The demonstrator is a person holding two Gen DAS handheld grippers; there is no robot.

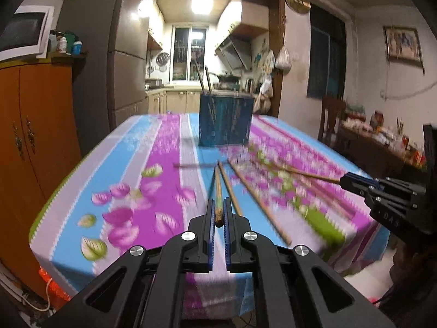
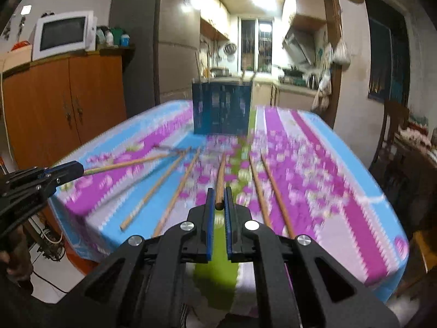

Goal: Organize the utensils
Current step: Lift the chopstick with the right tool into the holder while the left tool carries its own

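Observation:
My left gripper (image 1: 218, 205) is shut on the thick end of a wooden chopstick (image 1: 218, 188), which points ahead above the flowered tablecloth (image 1: 153, 169). In its own view my right gripper (image 2: 218, 194) is shut on another chopstick (image 2: 220, 175). Each gripper also shows in the other's view: the right gripper (image 1: 346, 181) and the left gripper (image 2: 77, 168), each with its stick poking out. A blue utensil holder (image 1: 225, 120) (image 2: 221, 109) stands upright at the table's far side with two chopsticks (image 1: 204, 78) in it. Several loose chopsticks (image 1: 259, 205) (image 2: 153, 191) lie on the cloth.
An orange wooden cabinet (image 2: 68, 104) with a white microwave (image 2: 64, 34) stands left of the table, with a grey fridge (image 1: 123, 54) behind it. A chair (image 1: 331, 117) and a cluttered side table (image 1: 382, 134) stand to the right. The near table edge (image 1: 109, 262) lies just below the grippers.

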